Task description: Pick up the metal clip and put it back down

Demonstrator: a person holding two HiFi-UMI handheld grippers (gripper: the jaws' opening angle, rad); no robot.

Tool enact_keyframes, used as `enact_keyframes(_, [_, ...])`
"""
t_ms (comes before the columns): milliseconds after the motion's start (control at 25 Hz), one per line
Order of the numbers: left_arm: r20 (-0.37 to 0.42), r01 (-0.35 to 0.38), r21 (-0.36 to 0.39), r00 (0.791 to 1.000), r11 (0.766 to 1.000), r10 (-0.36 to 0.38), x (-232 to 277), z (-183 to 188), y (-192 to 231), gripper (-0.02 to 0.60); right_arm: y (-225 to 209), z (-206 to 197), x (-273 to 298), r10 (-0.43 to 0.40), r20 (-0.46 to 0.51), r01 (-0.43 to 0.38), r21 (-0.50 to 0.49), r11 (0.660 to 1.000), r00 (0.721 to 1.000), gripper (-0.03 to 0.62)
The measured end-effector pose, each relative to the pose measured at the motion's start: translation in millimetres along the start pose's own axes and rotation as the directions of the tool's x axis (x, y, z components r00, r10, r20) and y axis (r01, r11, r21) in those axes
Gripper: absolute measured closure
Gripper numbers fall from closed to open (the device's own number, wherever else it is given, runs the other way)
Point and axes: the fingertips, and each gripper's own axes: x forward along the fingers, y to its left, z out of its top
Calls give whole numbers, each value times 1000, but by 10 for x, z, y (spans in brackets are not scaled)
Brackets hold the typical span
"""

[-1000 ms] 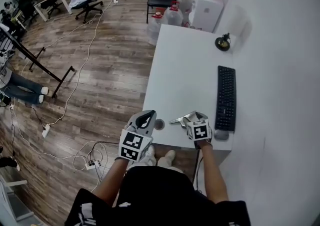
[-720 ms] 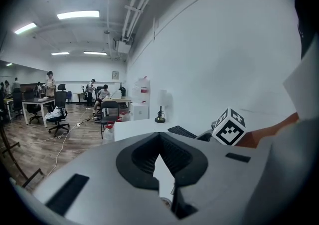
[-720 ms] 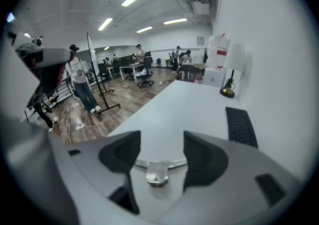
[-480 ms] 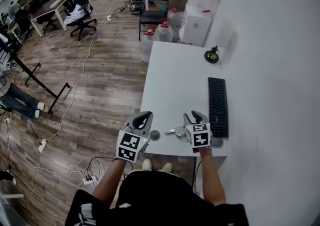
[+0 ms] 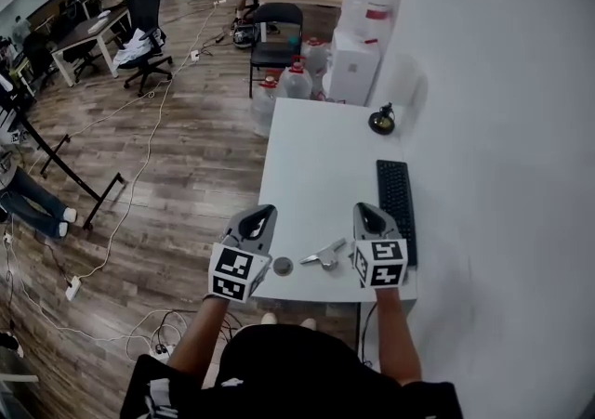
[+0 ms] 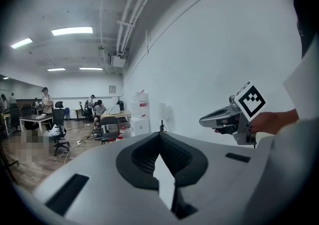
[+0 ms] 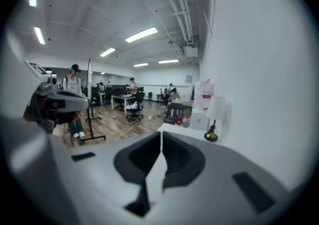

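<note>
The metal clip (image 5: 323, 255) lies on the white table (image 5: 316, 166) near its front edge, free of both grippers. My right gripper (image 5: 364, 210) hovers above the table just right of the clip; its jaws have just been closing and are now shut with nothing between them, as the right gripper view shows (image 7: 161, 134). My left gripper (image 5: 265, 213) hangs over the table's front left corner, left of the clip, its jaws closed on nothing (image 6: 160, 136). Both grippers point almost level toward the far end of the room.
A small round disc (image 5: 283, 266) lies beside the clip at the table edge. A black keyboard (image 5: 395, 196) lies along the right side, with a small black lamp (image 5: 381, 120) at the far end. Water bottles (image 5: 279, 83), white boxes (image 5: 358, 55) and a chair (image 5: 274, 27) stand beyond.
The right gripper was down at the clip with its jaws spread; it has risen off it and shut. The clip stays on the table. The left gripper has also lifted.
</note>
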Motion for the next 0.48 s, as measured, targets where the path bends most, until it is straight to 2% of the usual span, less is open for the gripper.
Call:
enact_keyframes(280, [68, -18, -28, 997, 999, 20, -14, 294, 116, 560, -38, 559, -290, -23, 151, 30, -42, 999, 988, 559])
enact_keyframes(480, [144, 35, -101, 989, 994, -20, -82, 521, 91, 560, -41, 791, -437, -29, 227, 39, -39, 998, 973, 559])
